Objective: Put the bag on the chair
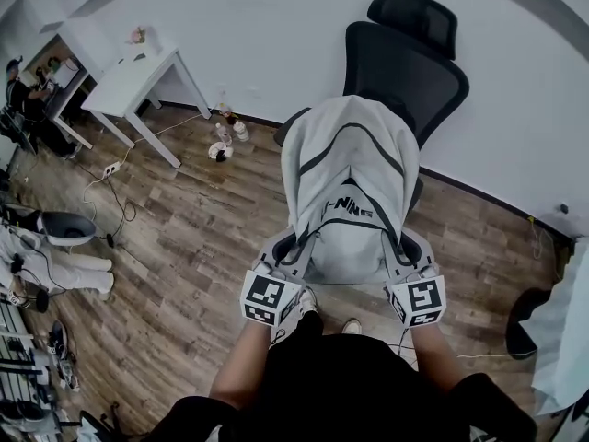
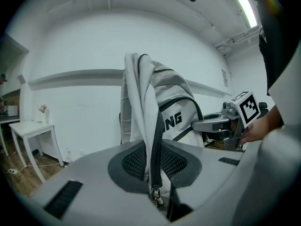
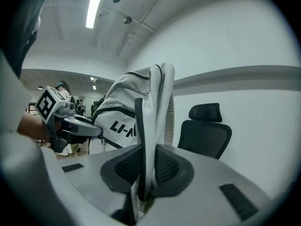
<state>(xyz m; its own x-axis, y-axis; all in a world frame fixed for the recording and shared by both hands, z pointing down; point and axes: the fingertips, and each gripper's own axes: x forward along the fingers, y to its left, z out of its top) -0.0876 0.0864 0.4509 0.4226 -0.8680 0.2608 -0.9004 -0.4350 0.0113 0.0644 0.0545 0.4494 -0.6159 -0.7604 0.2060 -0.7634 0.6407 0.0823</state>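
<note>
Head view looks steeply down on a person holding a pale grey bag (image 1: pixel 350 173) upright between two tools, straight in front of a black office chair (image 1: pixel 414 58) that stands by the white wall. The bag covers the seat from above, with the chair's backrest and headrest rising behind it; whether its base touches the seat I cannot tell. The left gripper (image 1: pixel 274 258) grips the bag's lower left side and the right gripper (image 1: pixel 411 258) its lower right side, each marker cube facing up just ahead of the person's dark sleeves. Left gripper view shows those jaws clenched on a fold of pale fabric with a black strap and a small metal clasp hanging at the pinch. Right gripper view shows the same on the other side: jaws closed tight on a grey fold edged in black, with the chair off to the right behind the bag. A white table (image 1: pixel 138 76) stands well apart at the left on the wooden floor (image 1: pixel 202 238)
</note>
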